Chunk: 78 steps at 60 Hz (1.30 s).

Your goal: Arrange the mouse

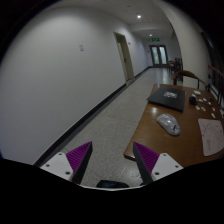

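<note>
A grey mouse (168, 123) lies on a brown wooden table (156, 135), ahead of my fingers and to the right. My gripper (113, 160) is open and empty, held over the grey floor beside the table's left edge. Its purple pads (148, 156) stand wide apart with nothing between them. The right finger is over the table's near corner.
A closed dark laptop (167, 97) lies on the table beyond the mouse. White papers (211, 134) lie to the mouse's right. A long corridor with a grey floor (100, 120) runs ahead to a far door (159, 56). A white wall is on the left.
</note>
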Tool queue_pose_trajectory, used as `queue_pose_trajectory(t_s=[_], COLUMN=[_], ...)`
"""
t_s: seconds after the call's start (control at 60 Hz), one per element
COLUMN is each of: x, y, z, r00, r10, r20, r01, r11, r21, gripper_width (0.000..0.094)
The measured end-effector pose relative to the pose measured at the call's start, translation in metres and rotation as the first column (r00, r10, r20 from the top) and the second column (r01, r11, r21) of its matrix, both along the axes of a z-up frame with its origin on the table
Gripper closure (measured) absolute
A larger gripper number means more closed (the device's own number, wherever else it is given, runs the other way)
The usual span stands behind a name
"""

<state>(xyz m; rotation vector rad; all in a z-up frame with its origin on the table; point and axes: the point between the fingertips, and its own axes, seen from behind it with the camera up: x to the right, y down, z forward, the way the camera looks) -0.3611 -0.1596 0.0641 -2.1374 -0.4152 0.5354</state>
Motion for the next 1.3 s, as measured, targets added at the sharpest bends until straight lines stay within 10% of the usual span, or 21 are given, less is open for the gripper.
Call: queue_pose_trajectory(t_s=[0.367, 0.817, 1.133, 1.3], x=[0.028, 0.165, 0.153, 0.149], y=[0.052, 0.165, 0.238, 0.252], z=[0.006, -0.082, -0.083, -0.084], r00=[0.993, 0.941, 0.944, 0.946], r10=[-0.089, -0.229, -0.202, -0.207], r20=[0.077, 0.248, 0.261, 0.248], r01=[0.081, 0.228, 0.21, 0.215], r11=[0.991, 0.973, 0.978, 0.977], r21=[0.106, 0.035, -0.005, -0.006], gripper_width=[0.0106, 0.008, 0.0185, 0.0465])
